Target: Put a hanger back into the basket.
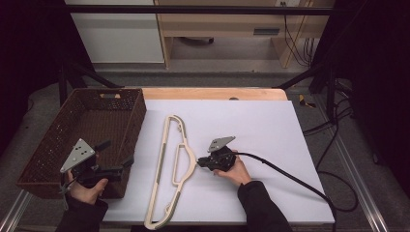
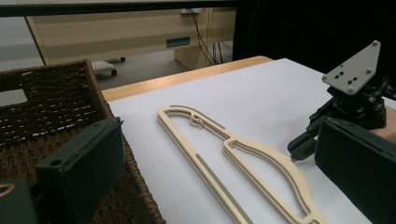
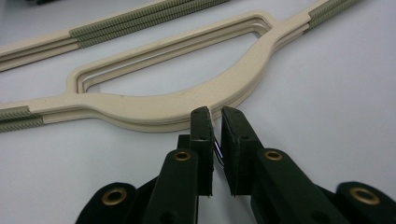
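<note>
right gripper (image 3: 215, 122): jaws nearly together, tips at the hanger's edge, nothing clamped yet
left gripper (image 1: 113, 157): jaws apart, over the basket (image 1: 58, 140)
hanger (image 1: 170, 164): flat on table, 3 o'clock of basket
progress: barely started, pickup left

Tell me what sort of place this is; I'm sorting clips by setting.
Probably a lab or workshop recording station, not a home: a white-topped table inside a black metal frame, loose cables on the floor, and plain wooden office furniture behind. A hanger and wicker basket serve as props.
</note>
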The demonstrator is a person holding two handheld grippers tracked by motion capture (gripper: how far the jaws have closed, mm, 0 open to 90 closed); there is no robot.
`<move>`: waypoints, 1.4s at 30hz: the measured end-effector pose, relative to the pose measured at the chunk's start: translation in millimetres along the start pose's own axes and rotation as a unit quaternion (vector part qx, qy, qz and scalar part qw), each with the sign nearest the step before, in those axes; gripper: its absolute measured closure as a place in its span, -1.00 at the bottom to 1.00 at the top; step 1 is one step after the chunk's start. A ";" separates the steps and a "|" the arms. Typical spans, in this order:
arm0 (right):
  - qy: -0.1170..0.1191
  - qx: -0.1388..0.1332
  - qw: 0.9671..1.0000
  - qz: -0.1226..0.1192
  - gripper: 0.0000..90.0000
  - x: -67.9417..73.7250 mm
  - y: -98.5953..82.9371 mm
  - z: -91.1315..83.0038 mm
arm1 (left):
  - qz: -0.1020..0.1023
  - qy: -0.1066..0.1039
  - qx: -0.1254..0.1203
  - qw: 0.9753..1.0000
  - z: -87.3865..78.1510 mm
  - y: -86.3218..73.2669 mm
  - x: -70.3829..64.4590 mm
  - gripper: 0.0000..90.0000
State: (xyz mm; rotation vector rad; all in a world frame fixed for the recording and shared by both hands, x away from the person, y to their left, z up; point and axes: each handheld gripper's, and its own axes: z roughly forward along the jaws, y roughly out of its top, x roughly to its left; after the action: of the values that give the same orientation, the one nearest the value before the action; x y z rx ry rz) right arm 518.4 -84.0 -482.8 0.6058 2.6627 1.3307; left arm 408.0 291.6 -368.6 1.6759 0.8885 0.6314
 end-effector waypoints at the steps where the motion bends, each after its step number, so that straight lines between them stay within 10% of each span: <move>1: 0.004 0.002 1.000 -0.001 0.87 0.1 0.2 -0.5 | 0.002 -0.001 0.003 1.000 0.1 -0.2 0.2 -0.97; 23: -0.001 0.004 1.000 -0.020 0.98 9.3 4.6 -10.4 | 0.006 -0.003 0.006 1.000 1.8 -0.1 -3.7 -0.96; 30: -0.003 0.001 1.000 -0.014 0.98 10.7 10.2 -17.7 | 0.022 -0.023 0.031 0.999 13.0 2.7 -24.2 -0.93; 42: -0.014 0.009 1.000 -0.003 0.98 15.7 20.6 -27.0 | 0.069 -0.067 0.130 0.987 67.0 -5.0 -74.6 -0.79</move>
State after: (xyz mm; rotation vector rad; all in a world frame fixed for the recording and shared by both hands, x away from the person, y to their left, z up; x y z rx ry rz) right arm 503.2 -86.9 -448.7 0.6123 2.6538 1.2887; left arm 415.8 193.8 -389.6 2.0035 0.7897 0.5037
